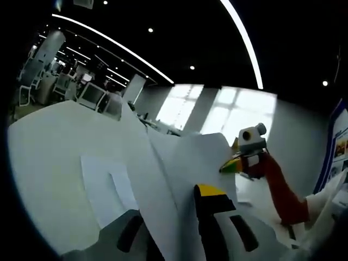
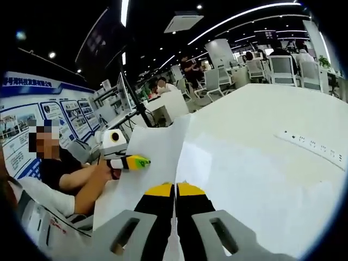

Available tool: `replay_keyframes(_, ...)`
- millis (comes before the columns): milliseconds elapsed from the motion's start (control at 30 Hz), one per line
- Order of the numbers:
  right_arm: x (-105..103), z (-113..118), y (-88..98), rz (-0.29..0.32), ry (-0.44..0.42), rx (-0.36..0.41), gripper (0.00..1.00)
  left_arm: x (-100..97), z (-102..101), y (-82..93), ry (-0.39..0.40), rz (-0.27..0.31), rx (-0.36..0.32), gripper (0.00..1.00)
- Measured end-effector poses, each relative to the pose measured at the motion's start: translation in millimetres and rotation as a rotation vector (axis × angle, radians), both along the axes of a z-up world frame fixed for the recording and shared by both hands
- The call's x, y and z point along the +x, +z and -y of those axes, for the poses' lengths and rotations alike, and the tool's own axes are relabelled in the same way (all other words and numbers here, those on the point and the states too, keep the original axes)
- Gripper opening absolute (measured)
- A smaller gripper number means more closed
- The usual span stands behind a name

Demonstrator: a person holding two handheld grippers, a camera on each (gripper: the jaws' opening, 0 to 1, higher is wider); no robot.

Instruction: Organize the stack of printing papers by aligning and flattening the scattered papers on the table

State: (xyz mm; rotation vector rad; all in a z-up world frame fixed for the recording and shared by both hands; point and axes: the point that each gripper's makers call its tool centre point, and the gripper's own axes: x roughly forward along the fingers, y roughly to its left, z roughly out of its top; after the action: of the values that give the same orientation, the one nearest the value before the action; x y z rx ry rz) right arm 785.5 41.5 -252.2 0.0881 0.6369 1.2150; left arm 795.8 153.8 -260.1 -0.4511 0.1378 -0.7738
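A stack of white printing papers point(image 1: 70, 157) stands lifted off the white table point(image 2: 261, 157), its sheets fanned and bent. My left gripper point(image 1: 193, 191) is shut on the papers. One yellow-tipped jaw shows on the near side and the other is hidden behind the sheets. My right gripper point(image 2: 175, 189) is shut on a thin edge of the papers point(image 2: 157, 147), its yellow tips pressed together. The right gripper point(image 1: 238, 165) comes in from the right, held by a hand in a red sleeve. The left gripper point(image 2: 129, 162) grips the sheet's far side.
A long white strip point(image 2: 314, 145) lies on the table at the right. A seated person point(image 2: 60, 171) is close on the left, before a poster board point(image 2: 54, 114). Office chairs point(image 2: 283, 68) and monitors point(image 1: 92, 95) stand beyond the table.
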Motion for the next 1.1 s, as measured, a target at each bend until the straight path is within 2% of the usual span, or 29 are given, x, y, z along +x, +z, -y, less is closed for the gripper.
replay_keyframes(200,-1.4,-5.0,-0.3,-0.010,0.010,0.016,0.00,0.2,0.2,0.0,-0.001,0.000,-0.001,0.16)
replay_keyframes(533,7.9,-8.5,-1.1,-0.025,0.009,0.022,0.00,-0.9,0.9,0.0,0.000,0.000,-0.003,0.16)
replay_keyframes(1100,1.6,-18.8,-4.1,-0.035,0.013,0.031,0.00,-0.2,0.4,0.8,0.007,-0.002,-0.009,0.16)
